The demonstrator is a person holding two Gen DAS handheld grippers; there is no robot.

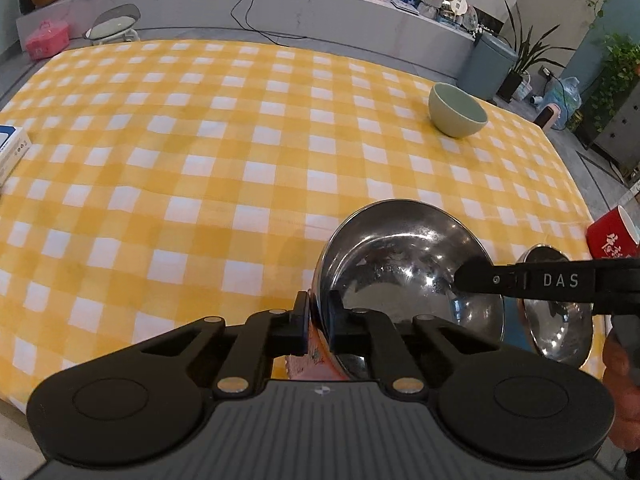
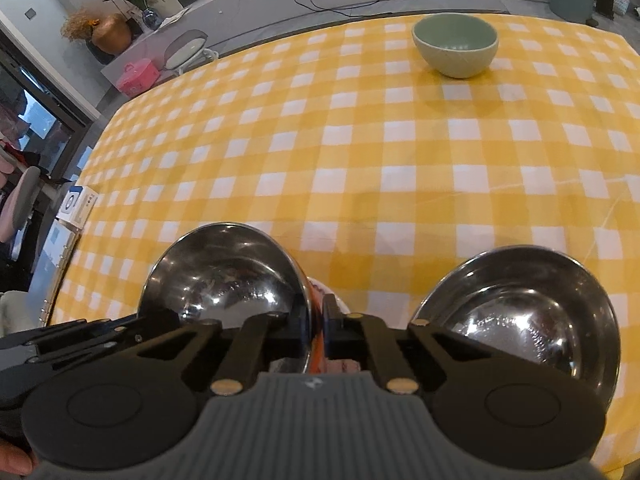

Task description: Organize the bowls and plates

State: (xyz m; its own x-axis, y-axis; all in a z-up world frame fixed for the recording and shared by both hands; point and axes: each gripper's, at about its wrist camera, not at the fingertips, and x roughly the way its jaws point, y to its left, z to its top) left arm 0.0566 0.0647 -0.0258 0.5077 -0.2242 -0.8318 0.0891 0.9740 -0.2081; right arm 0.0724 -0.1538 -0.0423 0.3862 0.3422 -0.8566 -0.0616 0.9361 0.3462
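Through the left wrist camera I saw the left gripper (image 1: 319, 316) closed almost all the way, its two pads pinching the thin rim of the steel bowl (image 1: 400, 264) at about 8 o'clock on that rim, one pad inside the bowl and one outside. The right gripper (image 2: 317, 324) was nearly shut as well, and in its own camera it clamped the same bowl's rim at roughly 4 o'clock. In the left view it reached in from the 3 o'clock side, so the bowl was held on opposite edges. The bowl sat tilted at the near edge of the table (image 1: 200, 140), which was covered in a yellow and white checked cloth. Something orange and white showed under its near rim between the pads, and I could not tell what it was. The second steel bowl (image 2: 520, 312) lay just beside the held one at 3 o'clock, upright on the cloth; I could not tell whether the two rims touched. The green bowl (image 2: 456, 44) stood upright and alone, well apart, toward 1 o'clock from the steel pair near the far edge. A red cup (image 1: 612, 236) showed at 3 o'clock in the left view, and a white box (image 1: 10, 148) sat at 9 o'clock on the table's edge.
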